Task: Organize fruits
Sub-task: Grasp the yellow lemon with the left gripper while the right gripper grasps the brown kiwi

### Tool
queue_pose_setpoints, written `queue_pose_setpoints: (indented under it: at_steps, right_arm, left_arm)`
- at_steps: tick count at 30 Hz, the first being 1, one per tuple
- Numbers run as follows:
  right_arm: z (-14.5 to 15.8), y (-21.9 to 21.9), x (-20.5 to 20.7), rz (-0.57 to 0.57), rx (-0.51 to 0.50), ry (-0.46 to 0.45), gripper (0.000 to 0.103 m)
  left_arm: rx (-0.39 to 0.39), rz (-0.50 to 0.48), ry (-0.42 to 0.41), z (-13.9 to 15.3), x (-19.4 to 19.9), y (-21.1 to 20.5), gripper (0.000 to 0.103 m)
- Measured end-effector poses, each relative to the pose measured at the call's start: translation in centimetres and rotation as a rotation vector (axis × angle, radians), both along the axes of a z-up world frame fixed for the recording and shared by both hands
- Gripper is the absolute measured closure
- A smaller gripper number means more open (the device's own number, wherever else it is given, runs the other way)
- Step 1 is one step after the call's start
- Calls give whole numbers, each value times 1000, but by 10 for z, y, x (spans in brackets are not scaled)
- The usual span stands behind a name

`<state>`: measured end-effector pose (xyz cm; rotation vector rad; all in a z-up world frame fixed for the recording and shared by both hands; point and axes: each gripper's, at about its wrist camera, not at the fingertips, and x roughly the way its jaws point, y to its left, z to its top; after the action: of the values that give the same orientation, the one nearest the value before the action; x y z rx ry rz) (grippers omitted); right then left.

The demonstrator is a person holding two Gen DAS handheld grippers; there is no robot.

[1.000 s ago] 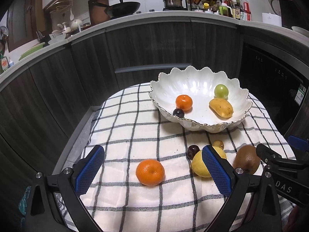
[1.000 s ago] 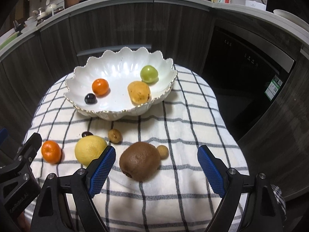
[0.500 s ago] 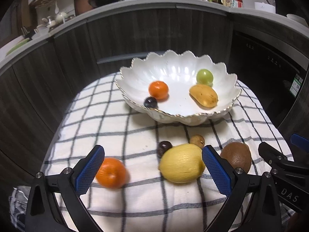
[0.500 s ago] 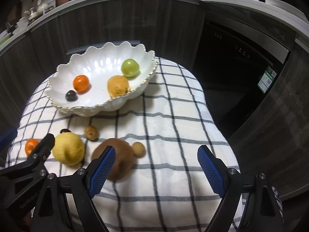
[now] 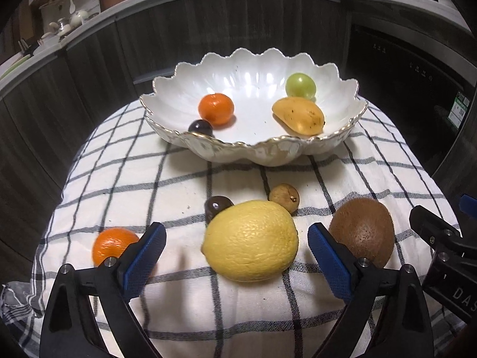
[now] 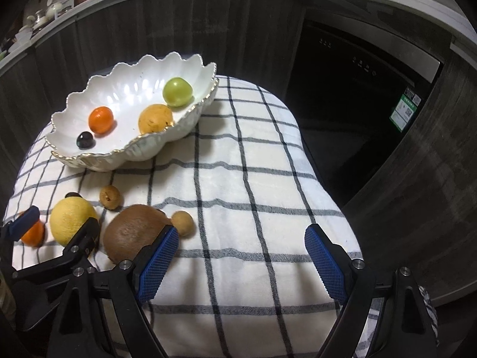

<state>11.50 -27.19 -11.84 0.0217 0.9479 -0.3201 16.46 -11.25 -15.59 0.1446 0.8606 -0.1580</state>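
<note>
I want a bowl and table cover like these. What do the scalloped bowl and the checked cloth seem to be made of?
The scalloped bowl looks like glazed ceramic or porcelain: glossy white with bright light reflections inside and a thin gold line along its rim. The checked cloth looks like soft woven fabric, perhaps cotton: matte, off-white with dark stripes, draping over the edges. The exact fibre is unclear.

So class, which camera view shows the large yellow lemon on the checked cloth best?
The left wrist view: the large yellow lemon sits whole, close, between the open fingers. In the right wrist view it is smaller, near the edge, partly behind the other gripper.
</note>
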Motion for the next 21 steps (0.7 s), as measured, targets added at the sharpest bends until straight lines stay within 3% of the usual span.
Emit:
queue_pose_setpoints:
  at_steps: [13,21]
  right_arm:
    - [-6,-1,3,-2,0,13,16]
    - [0,2,1,5,2,-3,16]
  left_arm:
    - [-23,2,52,-15,6,-5,35]
    - [-35,-16,55,-12,3,-3,37]
